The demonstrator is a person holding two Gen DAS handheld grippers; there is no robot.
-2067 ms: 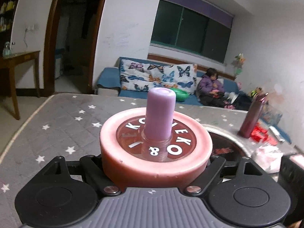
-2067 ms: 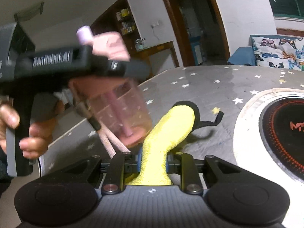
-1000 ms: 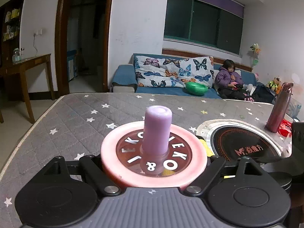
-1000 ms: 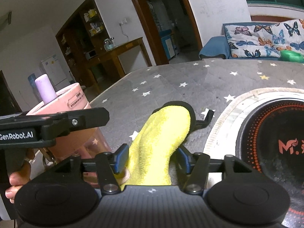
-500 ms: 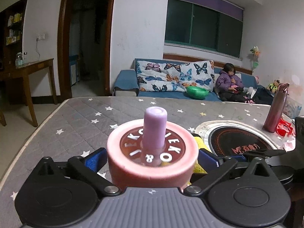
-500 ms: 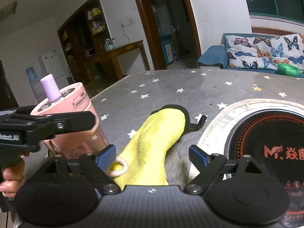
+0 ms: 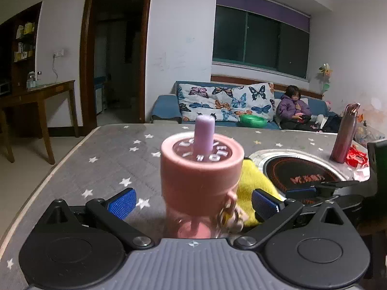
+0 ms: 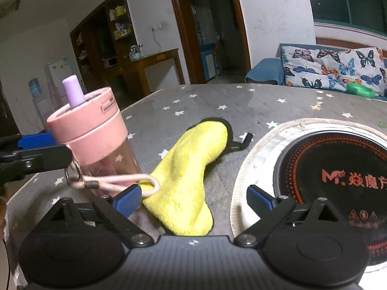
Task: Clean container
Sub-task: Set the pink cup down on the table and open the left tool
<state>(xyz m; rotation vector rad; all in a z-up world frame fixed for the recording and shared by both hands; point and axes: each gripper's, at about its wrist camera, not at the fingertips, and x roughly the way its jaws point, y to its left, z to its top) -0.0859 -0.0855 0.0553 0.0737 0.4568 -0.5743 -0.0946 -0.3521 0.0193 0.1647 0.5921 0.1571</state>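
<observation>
**Cup and cloth both free on the table**

At centre frame of the left wrist view, the pink plastic cup with a lilac spout stands upright on the grey star-patterned tabletop, between the left gripper pads without touching either; jaws wide. Right wrist view: the right gripper jaws are opening, with the yellow microfibre cloth lying flat between them, unpinched. The cup's cord loop rests on the cloth's left edge. Round black induction hob at right.
</observation>
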